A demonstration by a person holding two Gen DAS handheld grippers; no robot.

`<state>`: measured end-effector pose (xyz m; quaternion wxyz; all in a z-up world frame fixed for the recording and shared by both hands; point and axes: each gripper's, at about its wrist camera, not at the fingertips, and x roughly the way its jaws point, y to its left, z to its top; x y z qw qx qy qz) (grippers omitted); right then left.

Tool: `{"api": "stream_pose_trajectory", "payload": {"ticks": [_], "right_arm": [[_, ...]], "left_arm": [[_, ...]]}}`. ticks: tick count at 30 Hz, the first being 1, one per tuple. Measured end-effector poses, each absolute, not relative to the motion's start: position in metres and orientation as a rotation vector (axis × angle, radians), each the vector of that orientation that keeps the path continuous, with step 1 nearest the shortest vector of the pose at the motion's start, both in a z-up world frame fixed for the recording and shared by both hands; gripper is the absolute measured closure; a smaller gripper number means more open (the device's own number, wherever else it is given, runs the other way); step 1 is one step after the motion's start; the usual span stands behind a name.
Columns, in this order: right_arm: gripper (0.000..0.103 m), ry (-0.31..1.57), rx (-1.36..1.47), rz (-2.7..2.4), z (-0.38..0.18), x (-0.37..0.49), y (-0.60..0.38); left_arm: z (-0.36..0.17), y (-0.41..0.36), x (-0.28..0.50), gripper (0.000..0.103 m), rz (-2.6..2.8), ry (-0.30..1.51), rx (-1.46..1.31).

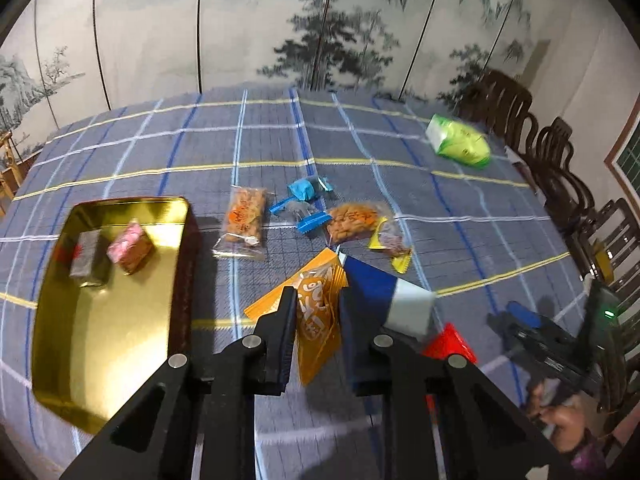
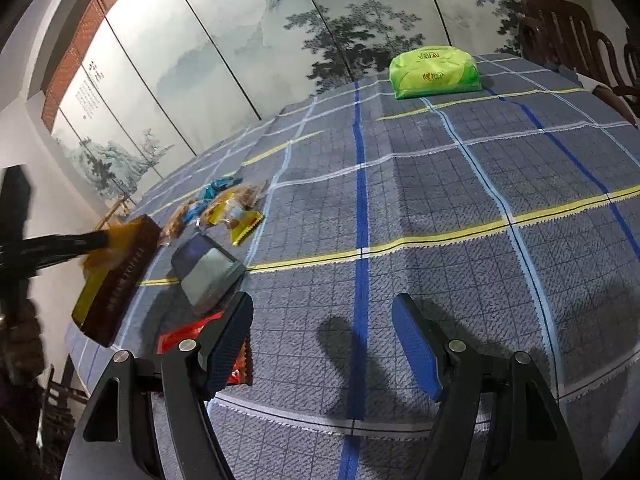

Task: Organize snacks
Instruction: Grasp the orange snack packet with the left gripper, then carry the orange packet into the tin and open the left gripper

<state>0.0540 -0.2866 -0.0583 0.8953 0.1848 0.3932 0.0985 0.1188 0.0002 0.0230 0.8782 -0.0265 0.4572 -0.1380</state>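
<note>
Snacks lie scattered on the table (image 1: 400, 152), and one is already picked up. The left hand-held gripper (image 1: 316, 312) is squeezed shut on an orange snack packet (image 1: 316, 320). The packet hangs between the two black fingers, with its long side running up and down along them.

The gold tin (image 1: 100, 312) is where the packet most likely goes. It sits to the left of the left hand-held gripper, close by, with its long side pointing away from it. A pink snack (image 1: 130, 246) and a grey snack (image 1: 86, 258) already lie at its far end. The near end is bare, so there is room to drop the packet.

The left hand-held gripper is the nearer one to the tin. So the next move is probably a short swing to the left, then letting go over the tin.

The right hand-held gripper (image 2: 322, 340) is open and holds nothing. It hangs over bare cloth. A red packet (image 2: 188, 334) lies just beside its left finger, and a blue and white packet (image 2: 208, 272) lies a little ahead on the left. More snacks (image 1: 352, 220) wait farther ahead of the left hand-held gripper. A green pack (image 2: 434, 72) sits well apart at the far side.
</note>
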Motion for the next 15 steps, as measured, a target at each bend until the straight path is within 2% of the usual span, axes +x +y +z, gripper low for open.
{"api": "stream_pose_trajectory", "payload": {"ticks": [3,15], "right_arm": [[0.030,0.824,0.383,0.200,-0.060,0.056,-0.286],[0.030,0.826,0.355,0.174,-0.062,0.059,-0.283]], "left_arm": [[0.035,0.009,0.104,0.090,-0.276,0.931,-0.063],[0.049,0.057,0.078,0.090,-0.165,0.888,-0.057]]}}
